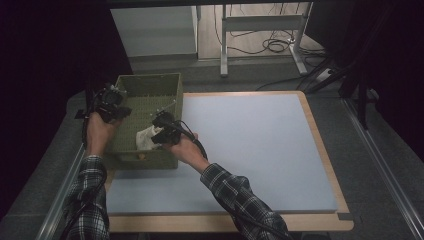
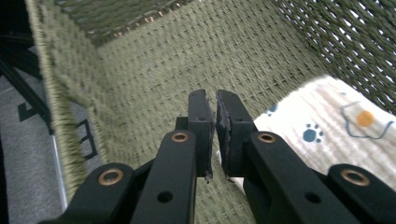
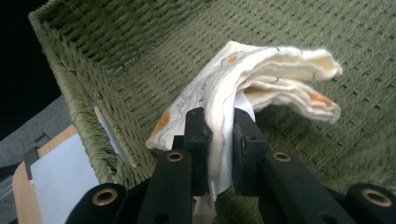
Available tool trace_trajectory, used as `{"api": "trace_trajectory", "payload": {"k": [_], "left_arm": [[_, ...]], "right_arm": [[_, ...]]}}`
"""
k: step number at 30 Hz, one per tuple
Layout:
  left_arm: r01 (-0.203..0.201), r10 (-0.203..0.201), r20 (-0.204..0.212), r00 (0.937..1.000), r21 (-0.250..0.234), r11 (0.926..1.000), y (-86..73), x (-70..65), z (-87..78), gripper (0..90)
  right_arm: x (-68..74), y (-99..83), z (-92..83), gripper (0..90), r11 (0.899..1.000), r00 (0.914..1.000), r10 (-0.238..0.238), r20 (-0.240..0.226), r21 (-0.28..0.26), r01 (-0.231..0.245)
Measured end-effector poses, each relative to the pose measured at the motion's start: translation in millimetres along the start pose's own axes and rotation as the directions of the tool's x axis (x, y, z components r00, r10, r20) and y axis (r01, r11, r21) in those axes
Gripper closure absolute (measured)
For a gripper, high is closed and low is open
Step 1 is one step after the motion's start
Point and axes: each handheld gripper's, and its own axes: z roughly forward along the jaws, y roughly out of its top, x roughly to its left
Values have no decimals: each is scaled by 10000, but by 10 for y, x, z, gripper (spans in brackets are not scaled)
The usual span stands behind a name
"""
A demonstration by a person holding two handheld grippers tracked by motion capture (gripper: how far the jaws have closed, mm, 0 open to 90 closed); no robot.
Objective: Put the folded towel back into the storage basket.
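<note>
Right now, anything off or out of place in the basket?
Nothing damaged or spilled. The only untidy thing is the cloth: it is bunched and folded over, pinched in the right gripper inside the green basket. The left gripper is shut on nothing beside it.

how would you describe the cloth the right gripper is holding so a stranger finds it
On the grey table mat's left end sits a green woven basket. Inside, the right gripper pinches a folded cream cloth, the one pale thing there, printed with orange dots and blue paw marks.
</note>
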Motion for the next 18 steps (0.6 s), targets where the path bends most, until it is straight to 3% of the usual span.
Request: {"api": "trace_trajectory", "payload": {"k": [5, 8, 14, 18], "left_arm": [[40, -43, 253, 9997, 99, 9999, -40, -23, 85, 817], [146, -148, 407, 9991, 53, 9999, -70, -22, 102, 768], [414, -406, 523, 9978, -140, 9990, -122, -29, 125, 640], [390, -381, 439, 9983, -200, 9990, -137, -55, 137, 569]], "right_arm": [[-17, -5, 19, 773, 9994, 10000, 18, 83, 348, -20], [-27, -5, 11, 678, 9979, 10000, -46, 5, 647, 46], [-62, 25, -143, 584, 9981, 9980, -546, 316, 288, 537], [-79, 40, -220, 525, 9956, 9946, -933, 445, 35, 933]]}}
